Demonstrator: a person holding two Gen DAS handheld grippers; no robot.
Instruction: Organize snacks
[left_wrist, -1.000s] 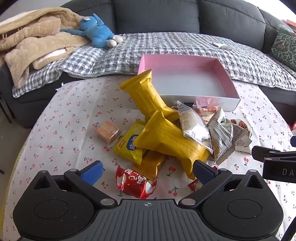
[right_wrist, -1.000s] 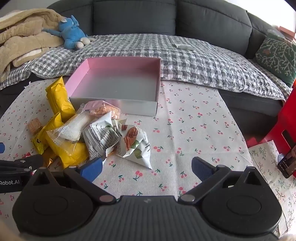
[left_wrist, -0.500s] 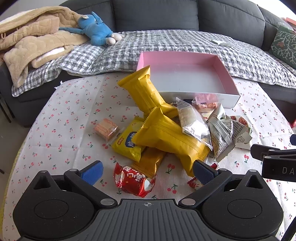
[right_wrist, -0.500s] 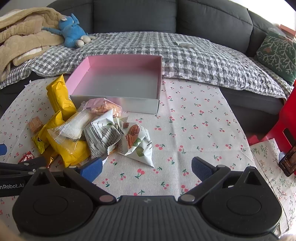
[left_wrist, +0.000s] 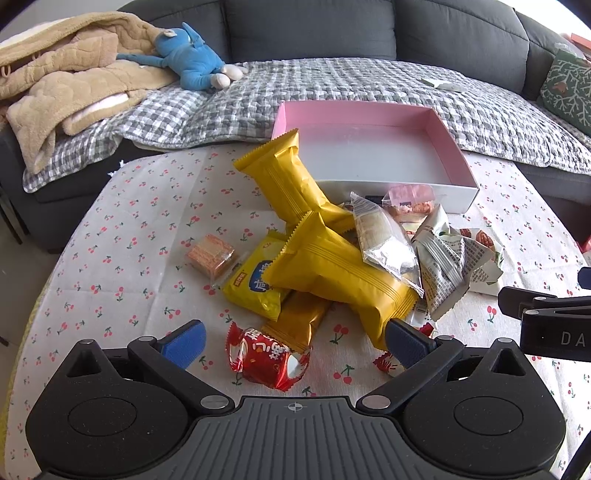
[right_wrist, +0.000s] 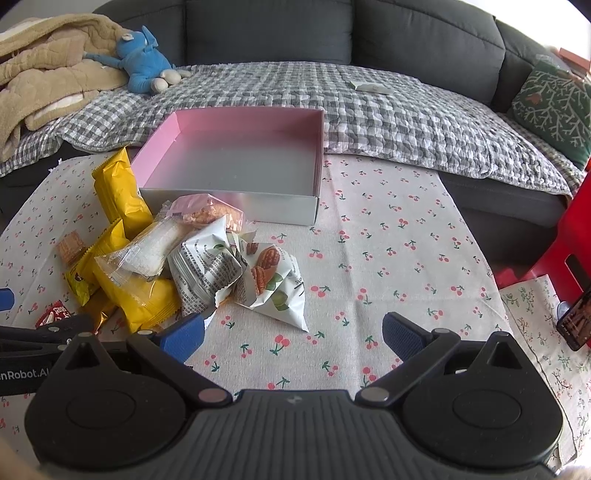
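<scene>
Snacks lie in a heap on the cherry-print surface (left_wrist: 122, 229), and the coming move turns on which jaws sit nearer which packet.

Furthest left of the left gripper (left_wrist: 293, 341), ahead of its left finger, a small orange wafer block (left_wrist: 209, 255) lies alone, apart from the heap. Directly ahead, between the two blue pads and nearest to them, sits the red foil packet (left_wrist: 267, 356), its long axis running roughly across the gap. Just beyond it a flat yellow biscuit pack (left_wrist: 255, 282) and a brown-gold bar (left_wrist: 295, 319) poke out from under a large yellow pillow pack (left_wrist: 340, 275), which slants from far-left to near-right and ends just by the right pad. A second yellow pack (left_wrist: 290, 177) leans toward the pink box (left_wrist: 448, 136), which stands empty at the far side. The left jaws are spread wide and hold nothing.

For the right gripper (right_wrist: 293, 334), the heap lies ahead and to the left; its left pad is just beside the newsprint-pattern bag (right_wrist: 207, 269). The nut-print bag (right_wrist: 275, 284) lies ahead, left of centre, tapering toward the jaws. These jaws are also wide apart and empty.

By my judgement the left gripper is better placed for the red packet; since it lies crosswise, the pads would close on its ends unless the wrist turns.
</scene>
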